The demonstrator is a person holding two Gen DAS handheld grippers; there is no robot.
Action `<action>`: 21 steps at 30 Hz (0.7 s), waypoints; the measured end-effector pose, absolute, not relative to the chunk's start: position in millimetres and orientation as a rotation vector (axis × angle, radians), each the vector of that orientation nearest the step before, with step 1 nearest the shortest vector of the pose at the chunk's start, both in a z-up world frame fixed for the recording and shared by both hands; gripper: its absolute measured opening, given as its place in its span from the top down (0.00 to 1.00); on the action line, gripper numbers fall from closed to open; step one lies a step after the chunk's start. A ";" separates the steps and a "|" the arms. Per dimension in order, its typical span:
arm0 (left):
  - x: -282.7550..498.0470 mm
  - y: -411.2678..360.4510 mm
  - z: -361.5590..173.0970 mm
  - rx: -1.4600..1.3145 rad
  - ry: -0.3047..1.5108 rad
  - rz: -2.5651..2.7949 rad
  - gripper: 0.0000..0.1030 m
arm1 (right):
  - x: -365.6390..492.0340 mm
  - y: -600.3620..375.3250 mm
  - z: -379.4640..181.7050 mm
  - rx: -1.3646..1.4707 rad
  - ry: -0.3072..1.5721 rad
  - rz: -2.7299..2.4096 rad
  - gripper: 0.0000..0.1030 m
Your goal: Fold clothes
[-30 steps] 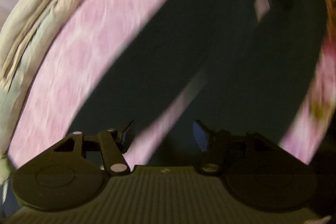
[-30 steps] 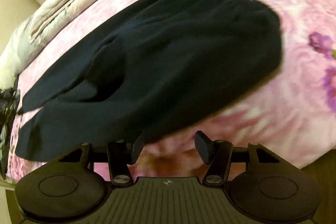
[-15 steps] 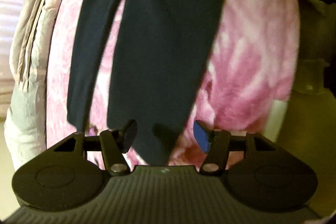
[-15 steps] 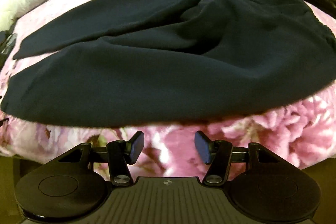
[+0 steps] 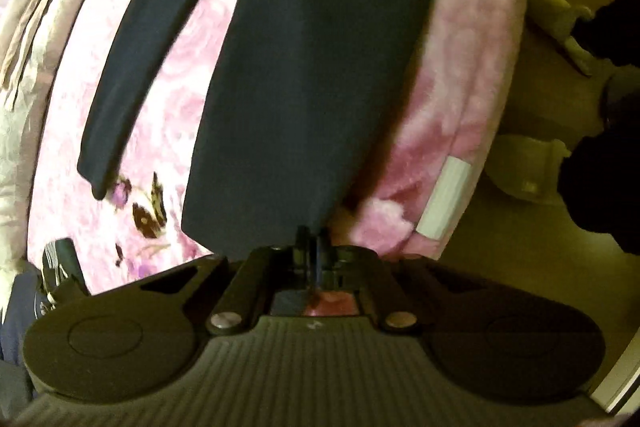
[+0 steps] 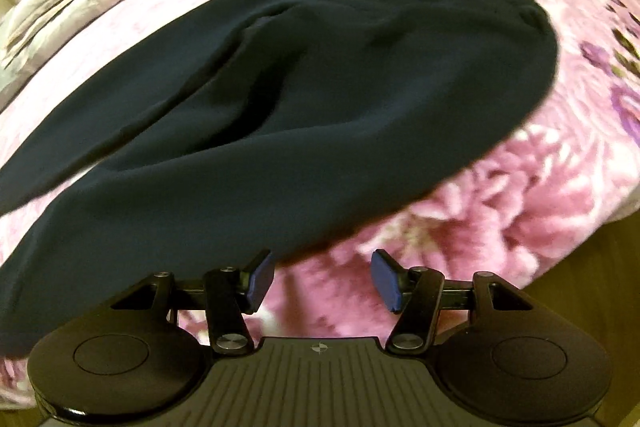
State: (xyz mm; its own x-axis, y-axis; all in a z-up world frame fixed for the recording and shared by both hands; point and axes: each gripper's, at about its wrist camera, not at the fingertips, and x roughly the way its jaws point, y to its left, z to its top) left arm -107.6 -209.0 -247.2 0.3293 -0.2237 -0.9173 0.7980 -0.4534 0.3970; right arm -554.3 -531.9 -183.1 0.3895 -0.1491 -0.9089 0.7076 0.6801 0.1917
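While left hand-held gripper (image 5: 311,241) clamps trouser hem (image 5: 280,227), right hand-held gripper (image 6: 320,277) gapes over blanket edge (image 6: 520,219).

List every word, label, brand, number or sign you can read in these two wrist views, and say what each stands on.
No readable text in either view.
White tag on the edge of the pink floral blanket: looks blank.
Small pale mark on the right gripper's body: a symbol, not letters.
Faint mark on the left gripper's body: too blurred to read.
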 end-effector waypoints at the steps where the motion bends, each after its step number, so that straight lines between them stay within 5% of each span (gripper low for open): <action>1: -107.0 -210.7 -246.7 1.614 0.540 -1.302 0.99 | -559.1 -539.2 -182.1 0.637 1.025 -0.606 0.44; 13: -112.5 -228.5 -245.5 1.709 0.583 -1.223 0.99 | -610.6 -677.1 -215.5 0.818 0.730 -0.758 0.45; 14: -115.1 -230.0 -247.0 1.730 0.583 -1.220 0.99 | -612.7 -682.6 -212.9 0.827 0.718 -0.761 0.50; 15: -118.1 -231.1 -248.4 1.753 0.581 -1.217 0.99 | -614.1 -688.0 -210.4 0.837 0.713 -0.765 0.86; 16: -120.3 -231.9 -247.7 1.766 0.578 -1.212 0.99 | -613.8 -693.3 -208.1 0.851 0.725 -0.770 0.99; 21: -126.8 -234.6 -238.1 1.775 0.608 -1.184 0.99 | -627.9 -692.4 -183.6 0.788 0.825 -0.758 0.99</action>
